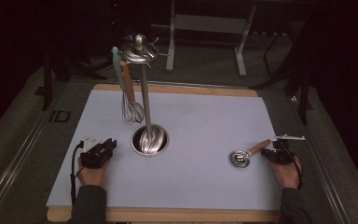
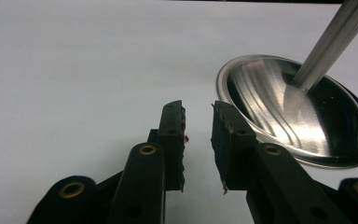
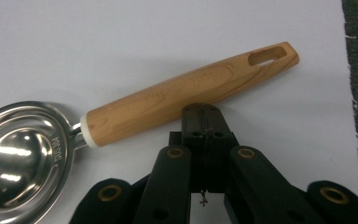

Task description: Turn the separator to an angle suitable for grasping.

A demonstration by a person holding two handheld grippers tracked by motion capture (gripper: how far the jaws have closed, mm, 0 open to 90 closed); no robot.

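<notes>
Looking down from the high view, a white mat [image 1: 205,140] covers the bench [image 1: 168,215]. A steel stand [image 1: 144,93] rises from a round base [image 1: 150,140] near the mat's middle. A whisk [image 1: 131,105] with a wooden handle and a pale green tool [image 1: 117,67] hang from its top. The left gripper [image 1: 103,150] rests on the mat just left of the base, held in the left hand [image 1: 92,175]. At the right, a steel scoop [image 1: 248,154] with a wooden handle lies flat on the mat, bowl toward the middle. The right gripper [image 1: 272,153] sits at the handle's outer end, held in the right hand [image 1: 286,173].

In the left gripper view, the fingers [image 2: 173,135] stand released, a clear gap between them with nothing in it. The base [image 2: 307,121] lies just right of them, apart from the tips, and the stand's rod [image 2: 331,42] climbs out at the upper right.

In the right gripper view, the fingers [image 3: 193,123] are clenched together on nothing, the pads meeting in a thin seam. Their tips sit right against the near side of the scoop's handle [image 3: 191,88]; whether they touch it I cannot tell. The handle slants up to the right, a slot near its end. The bowl [image 3: 21,154] lies at the lower left.
</notes>
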